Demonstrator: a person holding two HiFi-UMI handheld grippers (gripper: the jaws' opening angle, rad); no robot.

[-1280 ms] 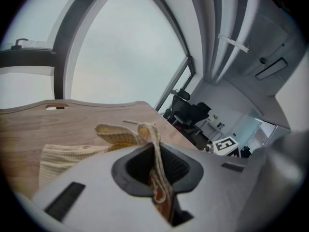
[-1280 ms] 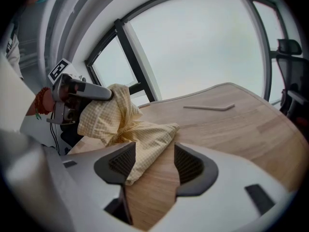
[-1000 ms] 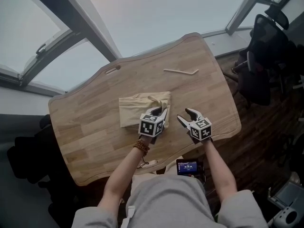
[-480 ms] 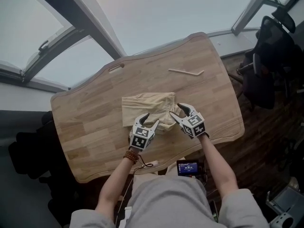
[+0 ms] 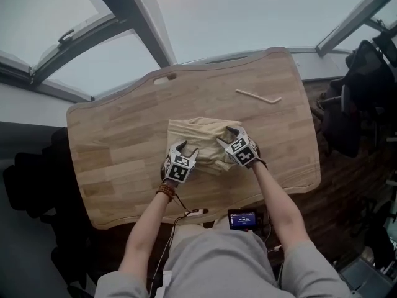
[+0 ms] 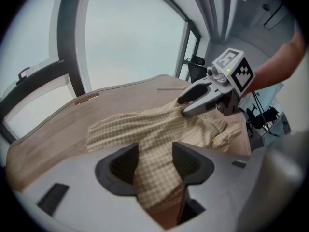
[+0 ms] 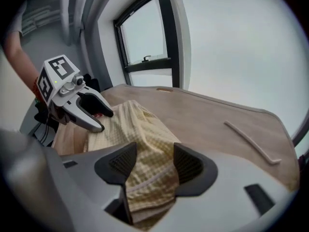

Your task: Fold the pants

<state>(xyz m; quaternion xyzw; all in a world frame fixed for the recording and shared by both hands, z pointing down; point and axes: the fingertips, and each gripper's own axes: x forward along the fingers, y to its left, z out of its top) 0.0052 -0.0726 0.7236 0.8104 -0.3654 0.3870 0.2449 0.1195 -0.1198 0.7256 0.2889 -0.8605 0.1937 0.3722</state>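
Note:
The pale yellow checked pants [image 5: 201,138] lie folded in a loose bundle at the middle of the wooden table [image 5: 111,148]. My left gripper [image 5: 184,149] sits at the bundle's near left corner. Its jaws have just been opening and now stand wide, with cloth [image 6: 154,129] lying between them, not pinched. My right gripper [image 5: 224,136] is on the near right part of the bundle, tilted down. It is also open, with a rumpled fold [image 7: 149,149] between its jaws [image 7: 153,162]. Each gripper shows in the other's view: the right gripper [image 6: 190,103] and the left gripper [image 7: 99,120].
A thin pale bent stick [image 5: 257,96] lies on the far right of the table. A slot handle [image 5: 164,79] is cut near the far edge. A black chair [image 5: 366,85] stands to the right. A small device [image 5: 240,219] and a cable [image 5: 192,213] sit by the near edge.
My left gripper's jaws opened, and it shifted left to the bundle's near left corner. My right gripper came in from beside the pants onto their near right part.

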